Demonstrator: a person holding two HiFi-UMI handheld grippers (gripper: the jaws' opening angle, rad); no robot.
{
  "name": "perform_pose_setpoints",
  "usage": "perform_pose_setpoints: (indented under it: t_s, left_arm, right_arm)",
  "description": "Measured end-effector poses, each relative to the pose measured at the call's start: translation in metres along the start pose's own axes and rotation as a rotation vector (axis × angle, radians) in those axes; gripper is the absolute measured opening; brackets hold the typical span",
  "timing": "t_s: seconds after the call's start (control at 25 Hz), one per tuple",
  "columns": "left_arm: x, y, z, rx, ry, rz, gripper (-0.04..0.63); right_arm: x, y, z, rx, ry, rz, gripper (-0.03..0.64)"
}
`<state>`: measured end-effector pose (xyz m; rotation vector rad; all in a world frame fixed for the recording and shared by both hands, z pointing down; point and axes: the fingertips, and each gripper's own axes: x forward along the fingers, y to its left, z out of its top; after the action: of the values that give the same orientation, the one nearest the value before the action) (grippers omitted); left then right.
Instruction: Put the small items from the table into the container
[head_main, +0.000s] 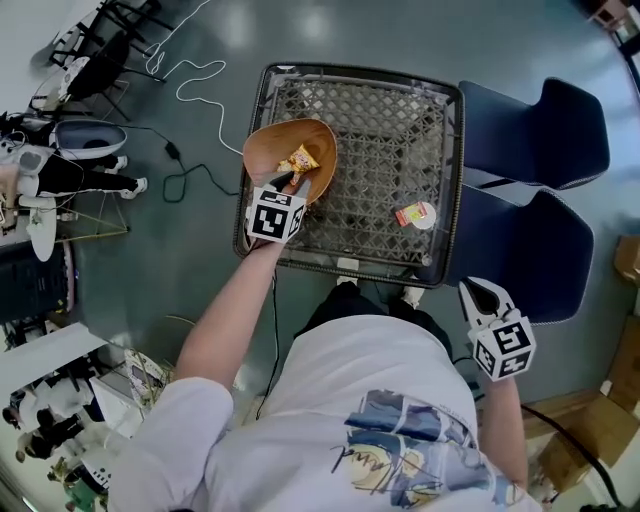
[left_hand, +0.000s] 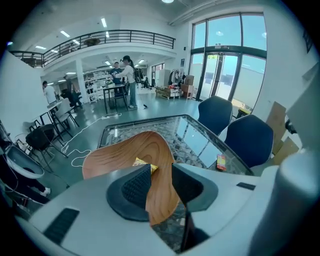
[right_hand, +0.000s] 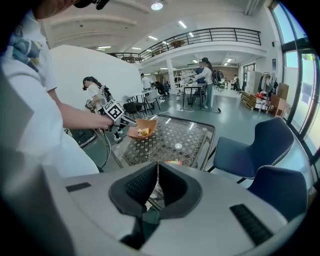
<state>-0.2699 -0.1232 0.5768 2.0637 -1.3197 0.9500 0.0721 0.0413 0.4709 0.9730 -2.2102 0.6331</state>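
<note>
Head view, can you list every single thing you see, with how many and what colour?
table: one, dark frame, see-through top, middle.
bowl: one, wooden brown, table's left side, held.
yellow packet: one, inside the bowl.
red packet: one, on the table's right side.
chairs: two, blue, right of the table.
cable: one, white, floor at left.
left gripper: one, grey, fingers shut on the bowl's rim.
right gripper: one, grey, fingers shut, empty, beside the table.

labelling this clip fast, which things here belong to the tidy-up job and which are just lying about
Job: wooden bowl held by the left claw, yellow packet inside it, red packet on the table.
Lying about: two blue chairs, cardboard boxes on the floor.
</note>
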Motion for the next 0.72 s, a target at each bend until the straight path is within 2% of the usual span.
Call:
perform_pose_setpoints:
  t_s: [0.28,0.72]
  left_arm:
    - [-0.034,-0.08,0.013,-0.045,-0.054,-0.047,0.121]
    - [-0.056,-0.204,0.028,-0.042,-0.062,-0.15,0.121]
  right_arm:
    - [-0.002,-0.026,0.002,-0.04,-0.022,0.074,0.012]
    - [-0.015,-0.064,-0.006,-0.07,-0.044,0.15,0.012]
